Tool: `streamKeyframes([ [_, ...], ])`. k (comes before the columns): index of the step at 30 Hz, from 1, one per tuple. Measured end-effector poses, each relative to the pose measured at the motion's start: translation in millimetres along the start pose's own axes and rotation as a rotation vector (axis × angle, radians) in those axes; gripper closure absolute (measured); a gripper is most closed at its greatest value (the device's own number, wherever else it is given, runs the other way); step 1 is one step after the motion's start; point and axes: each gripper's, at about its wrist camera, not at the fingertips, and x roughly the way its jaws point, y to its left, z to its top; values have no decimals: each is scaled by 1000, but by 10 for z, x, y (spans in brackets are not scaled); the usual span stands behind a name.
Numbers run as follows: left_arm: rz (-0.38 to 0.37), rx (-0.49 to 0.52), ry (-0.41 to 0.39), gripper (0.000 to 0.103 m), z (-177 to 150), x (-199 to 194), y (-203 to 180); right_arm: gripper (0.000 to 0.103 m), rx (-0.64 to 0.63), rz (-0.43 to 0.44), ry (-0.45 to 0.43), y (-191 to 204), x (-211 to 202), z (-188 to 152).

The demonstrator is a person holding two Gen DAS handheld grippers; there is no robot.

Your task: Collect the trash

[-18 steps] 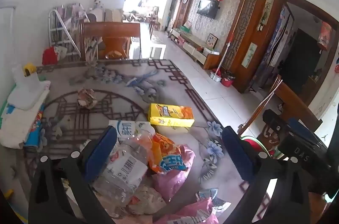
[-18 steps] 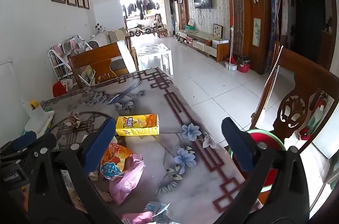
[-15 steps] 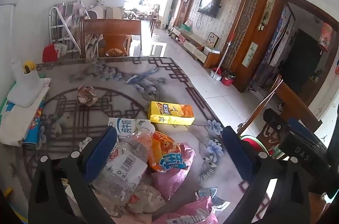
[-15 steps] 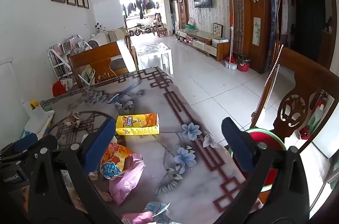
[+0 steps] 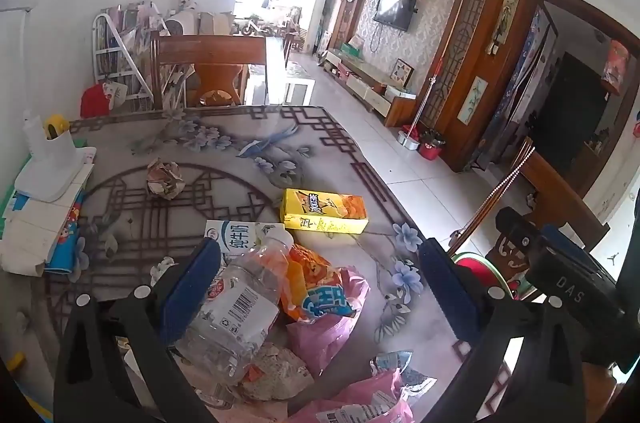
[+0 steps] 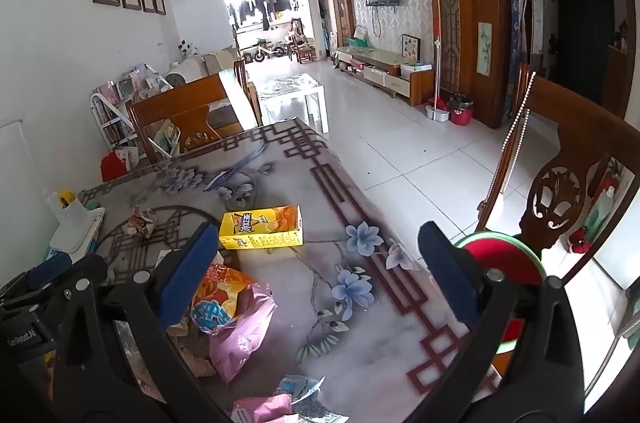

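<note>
Hovering over a littered floral-patterned bench (image 5: 248, 143), both claws spread wide.
Left claw (image 5: 320, 283) hangs above the crushed clear plastic bottle (image 5: 236, 307) and orange snack bag (image 5: 316, 283); right claw (image 6: 316, 275) is angled down near the yellow cardboard box (image 6: 260, 227).

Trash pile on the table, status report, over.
Both tongs, left and right, open, empty. Clear bottle, chip bag, yellow box uncollected. Nothing blocking.
</note>
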Motion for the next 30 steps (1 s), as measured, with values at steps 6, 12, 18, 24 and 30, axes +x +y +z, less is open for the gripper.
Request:
streamKeyframes([
  [6, 1, 14, -5, 8, -6, -19, -31, 4, 2, -11, -5, -10, -22, -2],
  [12, 0, 14, -5, 8, -5, -23, -32, 4, 2, -13, -4, -30, -39, -8],
  [18, 1, 16, 2, 8, -12, -24, -46, 4, 2, -14, -4, -44, -48, -15],
  [24, 0, 17, 2, 8, -24, -15, -48, 4, 3, -11, 0, -35, -40, -20],
  [30, 2, 16, 5, 8, -32, -6, -52, 4, -3, -9, 4, -30, -53, -39],
])
